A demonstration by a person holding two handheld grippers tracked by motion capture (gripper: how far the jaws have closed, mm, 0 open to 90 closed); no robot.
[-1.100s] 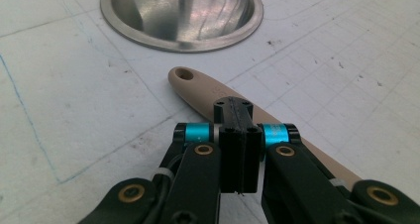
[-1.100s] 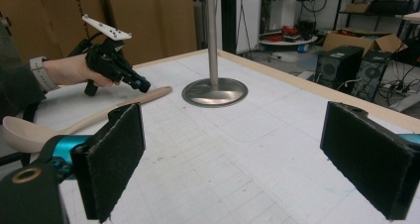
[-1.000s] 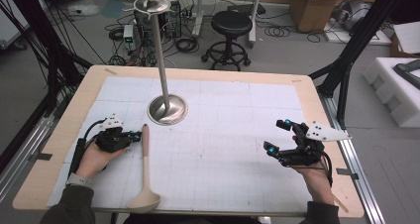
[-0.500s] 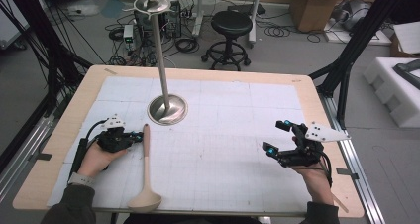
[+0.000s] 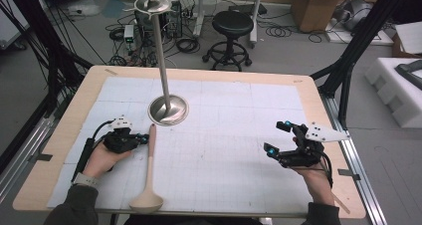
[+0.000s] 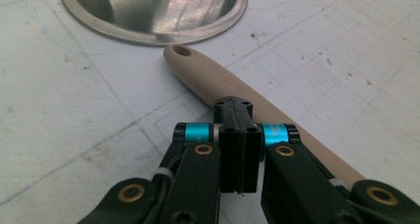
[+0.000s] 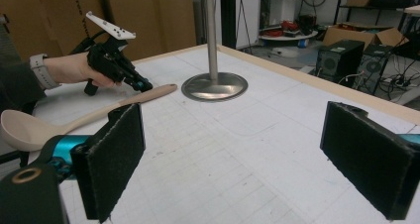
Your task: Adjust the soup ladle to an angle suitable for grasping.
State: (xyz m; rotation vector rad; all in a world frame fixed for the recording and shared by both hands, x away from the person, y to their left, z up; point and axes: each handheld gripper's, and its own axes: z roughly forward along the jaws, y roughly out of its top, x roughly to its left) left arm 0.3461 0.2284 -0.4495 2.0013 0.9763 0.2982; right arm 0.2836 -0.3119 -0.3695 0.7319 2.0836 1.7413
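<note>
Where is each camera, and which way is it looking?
High view: above the person's side, looking forward and down on the table; both forearms and hands show.
Left gripper view: rides the left gripper, looking along shut jaws at the ladle.
Right gripper view: rides the right gripper, jaws open, facing across the table.
All three share ladle and metal stand.

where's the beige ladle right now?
In the high view the beige ladle lies flat on the table's left side, bowl toward the near edge, handle tip just short of the round steel stand base, with the shut left gripper beside its handle.
</note>
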